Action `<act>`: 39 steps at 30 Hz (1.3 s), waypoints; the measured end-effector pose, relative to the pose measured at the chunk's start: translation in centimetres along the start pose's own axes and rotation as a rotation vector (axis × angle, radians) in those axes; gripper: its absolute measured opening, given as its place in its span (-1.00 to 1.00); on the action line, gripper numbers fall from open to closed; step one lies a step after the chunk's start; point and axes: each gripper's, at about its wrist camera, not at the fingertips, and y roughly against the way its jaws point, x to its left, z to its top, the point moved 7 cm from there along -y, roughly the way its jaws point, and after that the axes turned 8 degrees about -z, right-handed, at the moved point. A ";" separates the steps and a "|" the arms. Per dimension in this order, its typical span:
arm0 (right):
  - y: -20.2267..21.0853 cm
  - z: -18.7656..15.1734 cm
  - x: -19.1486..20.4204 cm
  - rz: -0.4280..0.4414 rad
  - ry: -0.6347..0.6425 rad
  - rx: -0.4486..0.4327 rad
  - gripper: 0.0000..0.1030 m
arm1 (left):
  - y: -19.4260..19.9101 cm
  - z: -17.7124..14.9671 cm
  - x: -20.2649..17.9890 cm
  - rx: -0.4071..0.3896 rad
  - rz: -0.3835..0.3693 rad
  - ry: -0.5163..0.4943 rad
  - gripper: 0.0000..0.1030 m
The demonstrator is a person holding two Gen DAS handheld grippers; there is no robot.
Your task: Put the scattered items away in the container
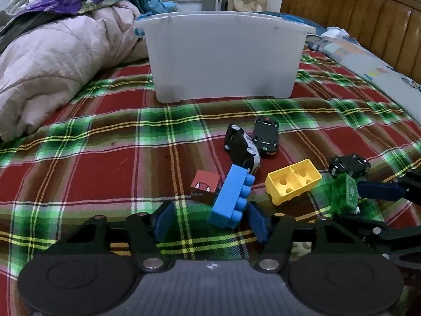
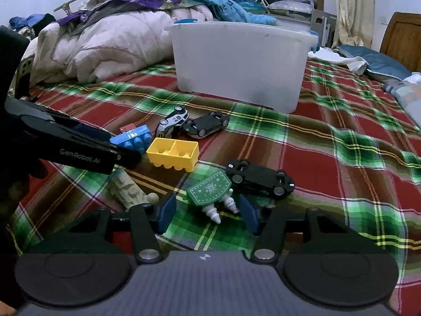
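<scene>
On the red-and-green plaid bedspread (image 1: 105, 173), the left gripper (image 1: 210, 217) is spread open around the near end of a blue plastic building brick (image 1: 231, 194). The right gripper (image 2: 208, 212), also open, flanks a green snowflake-patterned toy (image 2: 209, 191). Beyond both stands the translucent white plastic tub (image 1: 223, 55).

Left wrist view: tub (image 1: 223, 55) sits top-centre on the bedspread (image 1: 92, 137), quilt pile (image 1: 52, 60) to its left, headboard (image 1: 355, 18) upper right. Toys are below the tub, centre-right: two cars (image 1: 243, 147) (image 1: 265, 135) side by side, touching, w/ a long brick (image 1: 230, 196) just under them, leaning on the cube (image 1: 205, 185) at its left. Open brick (image 1: 292, 183) is right of that, then a tag toy (image 1: 343, 193) w/ a 3rd car (image 1: 348, 167) right behind it, far right.
</scene>
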 end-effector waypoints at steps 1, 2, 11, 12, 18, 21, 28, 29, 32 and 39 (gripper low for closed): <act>-0.1 0.0 0.0 -0.001 0.001 0.002 0.11 | -0.1 0.1 0.0 0.002 -0.003 0.003 0.11; -0.2 0.0 0.0 -0.001 0.002 0.004 0.10 | -0.2 0.1 0.0 0.002 -0.005 0.006 0.09; -0.4 0.2 0.0 0.008 -0.006 -0.007 -0.02 | -0.5 0.4 -0.1 -0.016 -0.005 0.015 -0.12; -0.2 0.3 0.0 0.010 -0.009 -0.012 -0.02 | -0.4 0.5 -0.1 -0.020 -0.007 0.017 -0.12; 0.7 0.9 -0.2 0.012 -0.027 -0.049 -0.02 | 0.4 0.7 0.1 -0.038 -0.009 0.028 -0.12; 1.2 1.3 -0.3 0.007 -0.029 -0.065 -0.02 | 1.2 1.3 0.3 -0.053 -0.009 0.033 -0.12; 3.3 3.6 -1.4 -0.008 -0.059 -0.138 -0.02 | 4.6 4.7 1.4 -0.137 -0.004 0.039 -0.12; 3.5 4.1 -1.6 -0.013 -0.063 -0.146 -0.02 | 5.0 5.2 1.5 -0.144 -0.007 0.040 -0.12; 3.9 5.3 -2.2 -0.024 -0.069 -0.171 -0.02 | 5.6 6.4 1.5 -0.163 -0.002 0.019 -0.12; 3.8 4.5 -1.7 -0.016 -0.060 -0.156 -0.02 | 2.7 3.5 1.6 -0.020 -0.007 0.014 -0.05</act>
